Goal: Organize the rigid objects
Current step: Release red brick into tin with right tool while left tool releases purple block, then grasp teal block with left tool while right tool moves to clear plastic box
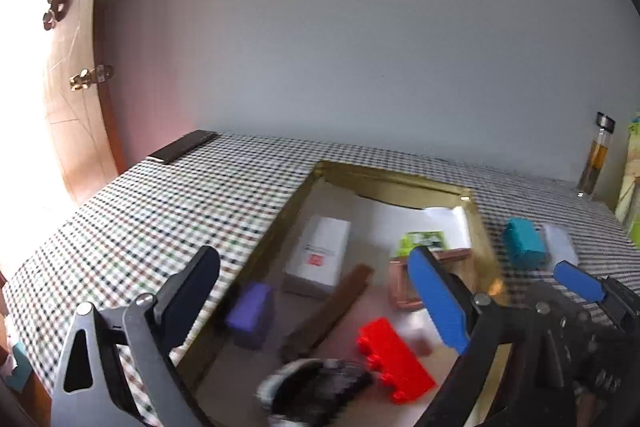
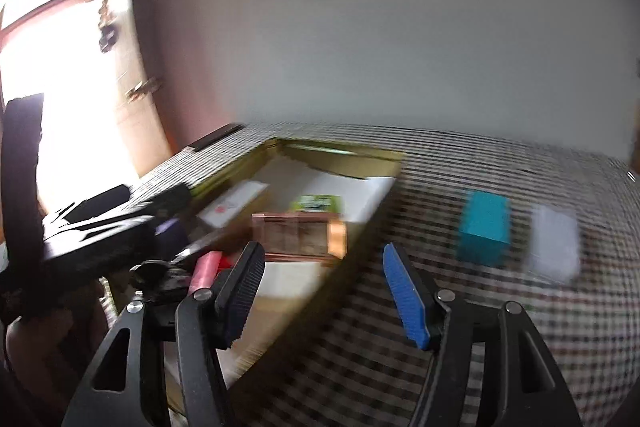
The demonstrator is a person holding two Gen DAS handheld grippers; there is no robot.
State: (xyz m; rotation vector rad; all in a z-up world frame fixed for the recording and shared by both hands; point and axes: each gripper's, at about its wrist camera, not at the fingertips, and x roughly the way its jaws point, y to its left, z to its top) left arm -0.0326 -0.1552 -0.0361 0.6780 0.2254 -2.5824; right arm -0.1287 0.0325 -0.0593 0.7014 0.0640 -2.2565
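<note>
A shallow gold-rimmed cardboard box (image 1: 304,187) lies open on the checked-cloth counter (image 1: 180,203), filling the lower middle of the left wrist view. Inside it lie a red plastic building brick (image 1: 394,359) at lower centre, a purple block (image 1: 252,315) to its left, a long brown bar (image 1: 328,311) slanting between them, a white carton (image 1: 320,255) above, and a copper-coloured case (image 1: 404,291) with a green label behind it. A blurred black-and-white thing sits at the bottom edge (too smeared to name). Outside the box, at the right, a teal block (image 1: 524,243) stands just beside a pale lavender block (image 1: 560,245).

The left hand-held gripper (image 1: 316,291) is spread wide above the box, nothing between its fingers. The right hand-held gripper (image 2: 324,291) is parted over the box's right wall, pinching nothing.
</note>
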